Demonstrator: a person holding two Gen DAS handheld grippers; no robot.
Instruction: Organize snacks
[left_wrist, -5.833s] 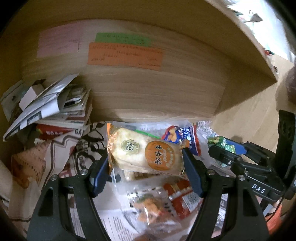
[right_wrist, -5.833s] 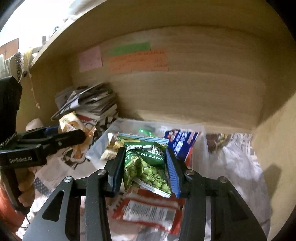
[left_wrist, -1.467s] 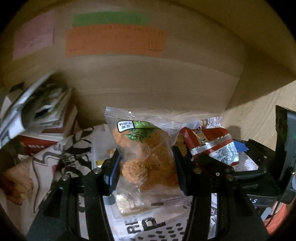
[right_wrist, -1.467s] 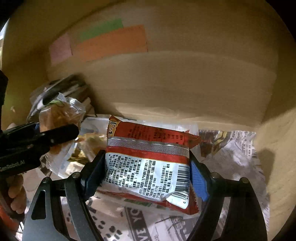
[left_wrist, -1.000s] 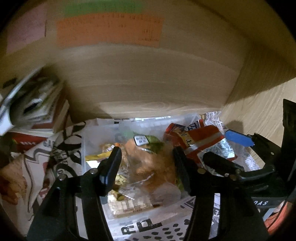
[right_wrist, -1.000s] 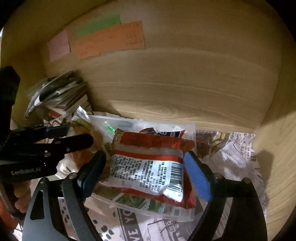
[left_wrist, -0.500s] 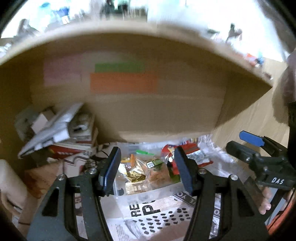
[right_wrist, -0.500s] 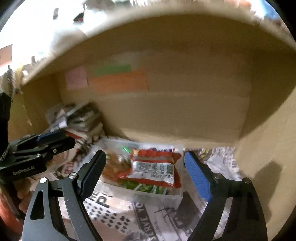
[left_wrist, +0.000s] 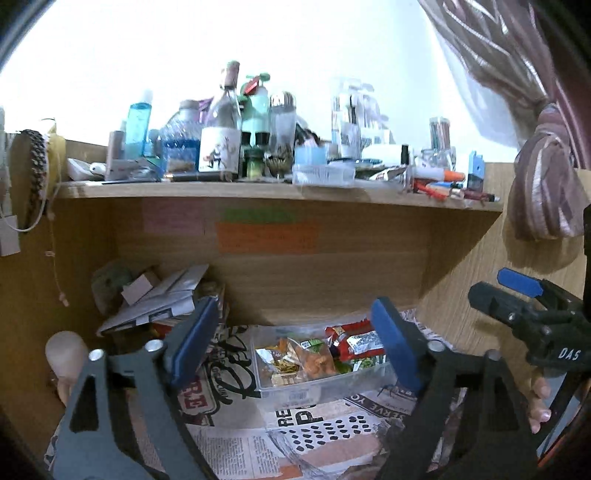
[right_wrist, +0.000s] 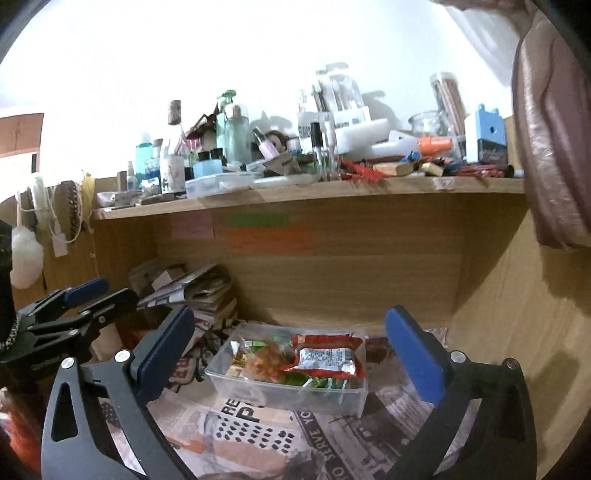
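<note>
A clear plastic box (left_wrist: 295, 391) (right_wrist: 258, 393) stands on newspaper at the back of the desk nook. It holds several snack packs: a red packet (right_wrist: 325, 358) (left_wrist: 354, 338) on top at the right and an orange snack in a clear bag (left_wrist: 314, 360) (right_wrist: 266, 360) beside it. My left gripper (left_wrist: 291, 343) is open and empty, well back from the box. My right gripper (right_wrist: 291, 354) is open and empty too, also back from the box. Each gripper shows in the other's view, the right one (left_wrist: 517, 299) and the left one (right_wrist: 85, 295).
Newspaper (right_wrist: 258, 424) covers the desk. A pile of papers and booklets (left_wrist: 162, 299) lies at the back left. The shelf (left_wrist: 258, 188) above is crowded with bottles and jars. Coloured sticky notes (left_wrist: 266, 236) hang on the back panel. A wooden side wall (right_wrist: 517, 332) is at the right.
Both grippers let go of their snack packs into the box, opened, and pulled back and up out of the nook. The upper shelf has come into view.
</note>
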